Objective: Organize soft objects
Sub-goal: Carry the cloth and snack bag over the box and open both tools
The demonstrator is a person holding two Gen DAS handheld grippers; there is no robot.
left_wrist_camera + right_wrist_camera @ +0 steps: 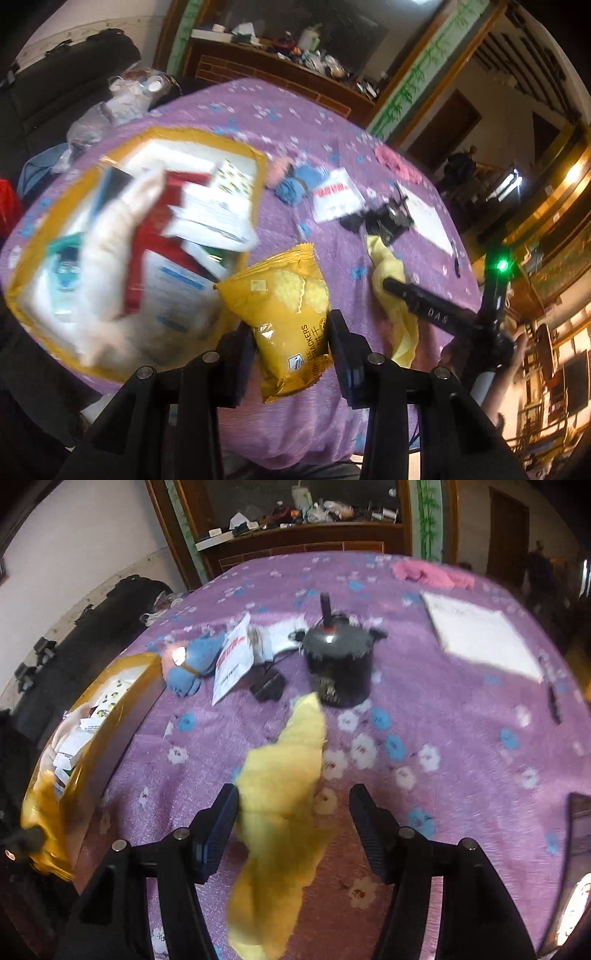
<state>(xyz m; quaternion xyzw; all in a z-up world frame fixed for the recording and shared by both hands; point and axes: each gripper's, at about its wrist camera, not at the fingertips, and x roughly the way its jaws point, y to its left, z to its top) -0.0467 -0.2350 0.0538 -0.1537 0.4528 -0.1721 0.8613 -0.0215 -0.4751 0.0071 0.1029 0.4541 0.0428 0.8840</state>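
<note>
Yellow cloth [280, 812]: it lies crumpled on the purple flowered cover of the counter [443, 709], running from near my right gripper toward the far dark pot; its left edge touches one finger.
Right gripper [293, 829]: my fingers are spread wide around the cloth, pinching nothing.
Left gripper [291, 354]: my fingers press on both sides of the yellow cracker bag [284, 314], pinching it near its lower half.
Cracker bag: it sits just right of the yellow bin, its far corner reaching the bin's rim.
Yellow bin [236, 147]: on the left of the counter, filled with white packets, a red box and a pale soft item; blurred, so I cannot tell more.
Blue plush toy [195, 661]: far left of centre, just beside a white leaflet [234, 661].
Dark pot [340, 661]: upright at the far centre, a small black block [267, 686] near its left.
Pink cloth [432, 574]: at the far right edge.
White sheet [484, 635]: flat on the right, well apart from the yellow cloth.
</note>
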